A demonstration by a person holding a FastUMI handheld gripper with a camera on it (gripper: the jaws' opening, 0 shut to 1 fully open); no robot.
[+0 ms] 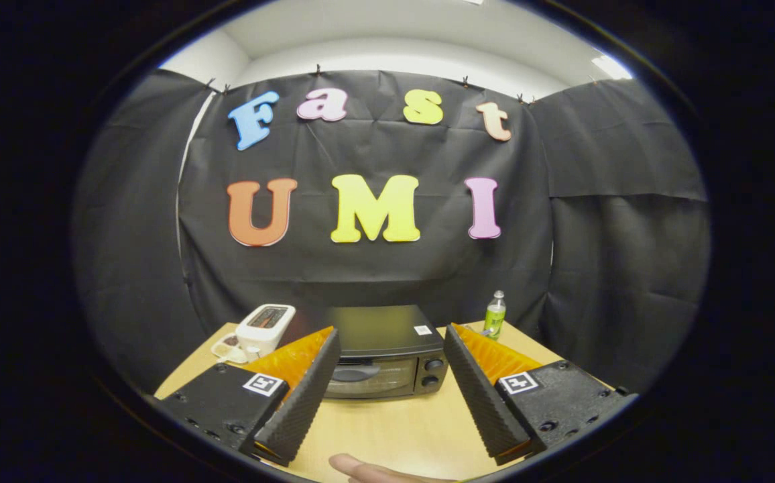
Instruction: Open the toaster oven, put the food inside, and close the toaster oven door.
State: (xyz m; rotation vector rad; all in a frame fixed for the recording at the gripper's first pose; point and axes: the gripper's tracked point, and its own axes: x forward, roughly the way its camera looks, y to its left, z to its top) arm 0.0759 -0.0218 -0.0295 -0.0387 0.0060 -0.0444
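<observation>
black toaster oven (381, 355) door closed, two knobs, gripper (391, 389) fingers spread wide, holding nothing

The toaster oven (382, 355) stands on the table (387, 429) toward its far edge, door shut and facing the tool (385, 392), whose two fingers are spread wide apart with nothing between them — the oven lies beyond them, seen through the gap. A pop-up toaster (265, 327) sits just left of the oven near the far left corner, a small dish (226, 347) touching its left side. A bottle (495, 314) stands upright near the far right corner — right of the oven, apart from it.
</observation>
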